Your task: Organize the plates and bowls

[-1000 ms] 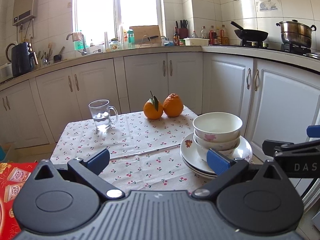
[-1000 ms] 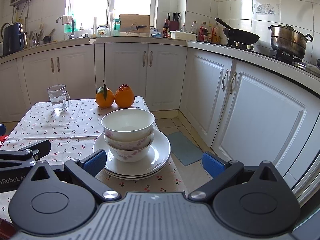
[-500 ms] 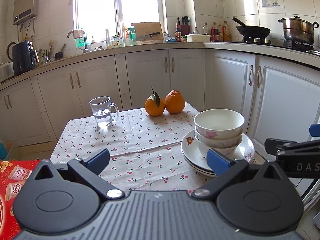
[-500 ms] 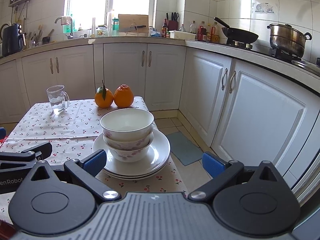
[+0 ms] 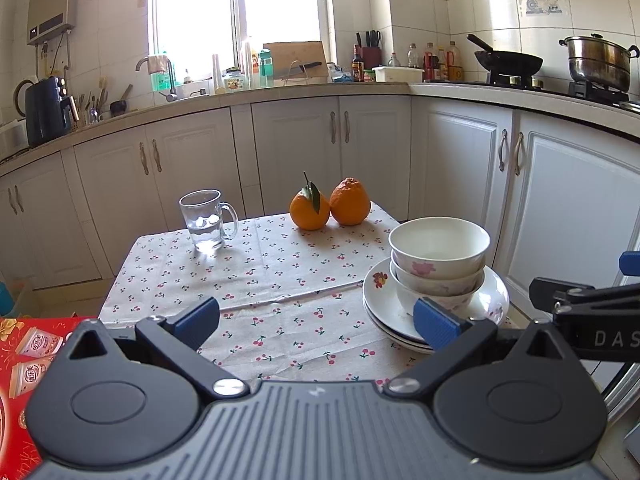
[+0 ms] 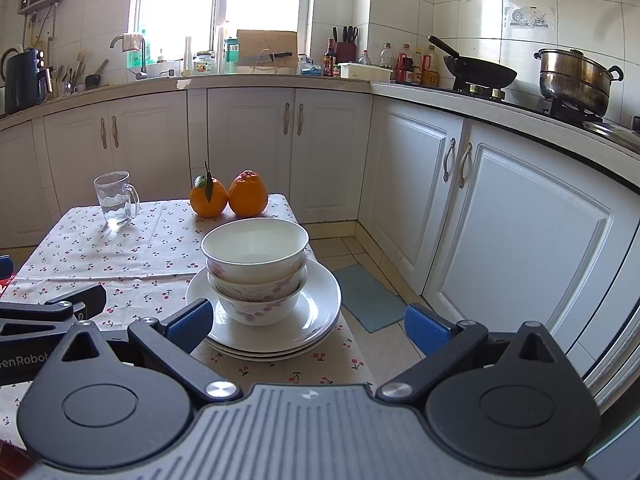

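Three white floral bowls [image 5: 439, 256] are nested in a stack on a pile of white plates [image 5: 380, 300] at the table's right front corner. The bowls [image 6: 256, 264] and plates [image 6: 320, 304] also show in the right wrist view. My left gripper [image 5: 316, 320] is open and empty, held near the table's front edge, left of the stack. My right gripper [image 6: 308, 326] is open and empty, just in front of the plates, with its left fingertip beside their rim.
A glass mug [image 5: 206, 220] with water stands at the back left of the cherry-print tablecloth [image 5: 280, 264]. Two oranges [image 5: 330, 210] sit at the back. A red box [image 5: 24, 356] lies at the left. White cabinets [image 6: 520, 216] run close on the right.
Both grippers have tilted or risen slightly, so the table sits a little lower in view. The bowls and plates have not moved. Both grippers stay open.
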Available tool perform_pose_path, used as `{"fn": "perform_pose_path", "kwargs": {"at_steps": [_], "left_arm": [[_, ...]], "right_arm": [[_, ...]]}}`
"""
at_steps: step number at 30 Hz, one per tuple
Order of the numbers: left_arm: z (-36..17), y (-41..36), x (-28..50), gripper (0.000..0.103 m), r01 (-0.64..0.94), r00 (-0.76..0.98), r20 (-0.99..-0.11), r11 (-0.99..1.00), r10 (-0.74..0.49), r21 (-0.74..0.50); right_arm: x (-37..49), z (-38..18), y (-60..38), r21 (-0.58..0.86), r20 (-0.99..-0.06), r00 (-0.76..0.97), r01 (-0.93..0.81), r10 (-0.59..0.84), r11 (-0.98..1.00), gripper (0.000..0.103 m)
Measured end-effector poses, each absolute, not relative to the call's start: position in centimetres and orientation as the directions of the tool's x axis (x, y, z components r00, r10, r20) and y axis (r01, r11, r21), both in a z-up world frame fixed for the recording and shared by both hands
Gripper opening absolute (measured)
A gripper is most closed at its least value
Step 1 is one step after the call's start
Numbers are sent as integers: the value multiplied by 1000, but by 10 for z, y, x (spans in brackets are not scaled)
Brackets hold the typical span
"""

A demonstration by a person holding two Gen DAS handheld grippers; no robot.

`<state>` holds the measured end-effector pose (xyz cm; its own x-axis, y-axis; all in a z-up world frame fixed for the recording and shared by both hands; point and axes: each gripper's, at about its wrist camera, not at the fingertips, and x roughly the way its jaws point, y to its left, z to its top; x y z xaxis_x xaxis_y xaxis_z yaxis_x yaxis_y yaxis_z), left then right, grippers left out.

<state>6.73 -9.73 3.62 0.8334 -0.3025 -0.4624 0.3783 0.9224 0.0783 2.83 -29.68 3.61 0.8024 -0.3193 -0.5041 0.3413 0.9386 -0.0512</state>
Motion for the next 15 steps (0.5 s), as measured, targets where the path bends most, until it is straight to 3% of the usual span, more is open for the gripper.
{"fn": "perform_pose_path", "kwargs": {"at_steps": [15], "left_arm": [[37,-96,68,102,379,830,-466,923,-306,70]], "right_arm": [[28,37,-294,-54,-501,804,340,-320,939,103]]}}
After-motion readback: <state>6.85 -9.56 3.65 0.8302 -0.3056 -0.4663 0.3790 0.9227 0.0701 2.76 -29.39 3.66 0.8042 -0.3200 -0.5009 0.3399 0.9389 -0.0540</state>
